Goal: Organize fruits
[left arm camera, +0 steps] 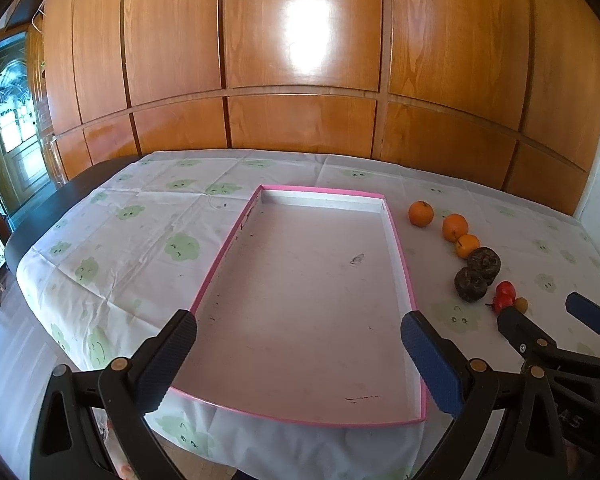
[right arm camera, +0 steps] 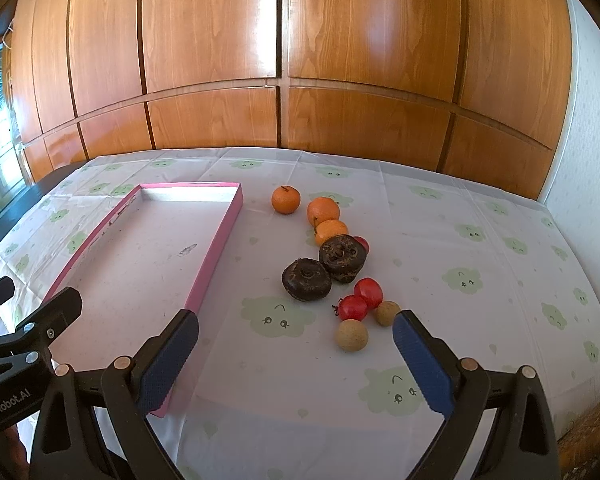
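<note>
A shallow pink-rimmed tray (left arm camera: 403, 264) (right arm camera: 216, 248) lies empty on the table. To its right the fruits lie in a loose row: three oranges (right arm camera: 286, 199) (left arm camera: 421, 213), two dark brown fruits (right arm camera: 306, 279) (left arm camera: 471, 284), red fruits (right arm camera: 368, 293) (left arm camera: 504, 294) and two small tan fruits (right arm camera: 352, 335). My left gripper (left arm camera: 300, 364) is open and empty over the tray's near end. My right gripper (right arm camera: 296, 364) is open and empty, just short of the tan and red fruits; it also shows in the left wrist view (left arm camera: 556, 320).
The table has a white cloth (right arm camera: 480, 280) with green cartoon prints. A wood-panelled wall (left arm camera: 300, 60) stands behind it. The table's dark bare edge (left arm camera: 60, 200) and a doorway lie to the left.
</note>
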{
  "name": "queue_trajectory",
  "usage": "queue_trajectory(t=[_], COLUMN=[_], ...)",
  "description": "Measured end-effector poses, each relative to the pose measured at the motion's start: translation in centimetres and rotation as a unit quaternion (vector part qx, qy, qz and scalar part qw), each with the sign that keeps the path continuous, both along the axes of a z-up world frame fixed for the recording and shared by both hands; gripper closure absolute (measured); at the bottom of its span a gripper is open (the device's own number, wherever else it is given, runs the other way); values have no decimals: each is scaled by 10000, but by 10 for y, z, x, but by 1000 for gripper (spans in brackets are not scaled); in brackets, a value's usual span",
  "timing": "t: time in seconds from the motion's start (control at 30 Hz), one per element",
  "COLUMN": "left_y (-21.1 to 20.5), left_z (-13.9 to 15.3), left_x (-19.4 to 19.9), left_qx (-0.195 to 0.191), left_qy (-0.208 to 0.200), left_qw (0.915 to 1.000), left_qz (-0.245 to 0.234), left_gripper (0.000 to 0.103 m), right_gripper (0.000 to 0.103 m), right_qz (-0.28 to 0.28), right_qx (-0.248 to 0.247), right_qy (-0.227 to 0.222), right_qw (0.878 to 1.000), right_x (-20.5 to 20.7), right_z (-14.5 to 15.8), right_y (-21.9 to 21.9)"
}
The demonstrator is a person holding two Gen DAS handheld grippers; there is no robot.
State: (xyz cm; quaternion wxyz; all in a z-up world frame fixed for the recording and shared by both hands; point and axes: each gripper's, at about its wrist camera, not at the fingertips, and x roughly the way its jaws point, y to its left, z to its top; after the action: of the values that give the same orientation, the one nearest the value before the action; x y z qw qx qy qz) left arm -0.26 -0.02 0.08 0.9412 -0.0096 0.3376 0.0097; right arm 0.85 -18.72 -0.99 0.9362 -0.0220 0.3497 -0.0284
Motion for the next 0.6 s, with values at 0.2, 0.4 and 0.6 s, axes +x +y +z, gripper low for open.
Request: queue_trajectory(t=[0.2,0.4,0.6], left_y=[0,2,2], left_z=[0,0,1], left_x=[0,-1,-3], left_qx=[16,53,87], left_qy=[5,-17,-51], left_qw=[10000,10000,9999], left_qz=[7,14,10], left_gripper=[0,0,0], right_gripper=[4,4,4], right_qz=[2,6,0], right_qx=[-8,-10,-14], right_qy=[-7,-10,-22], right_qw=[10000,10000,10000], right_x=[0,-1,-1], right_z=[0,1,2], right_y=[0,0,0])
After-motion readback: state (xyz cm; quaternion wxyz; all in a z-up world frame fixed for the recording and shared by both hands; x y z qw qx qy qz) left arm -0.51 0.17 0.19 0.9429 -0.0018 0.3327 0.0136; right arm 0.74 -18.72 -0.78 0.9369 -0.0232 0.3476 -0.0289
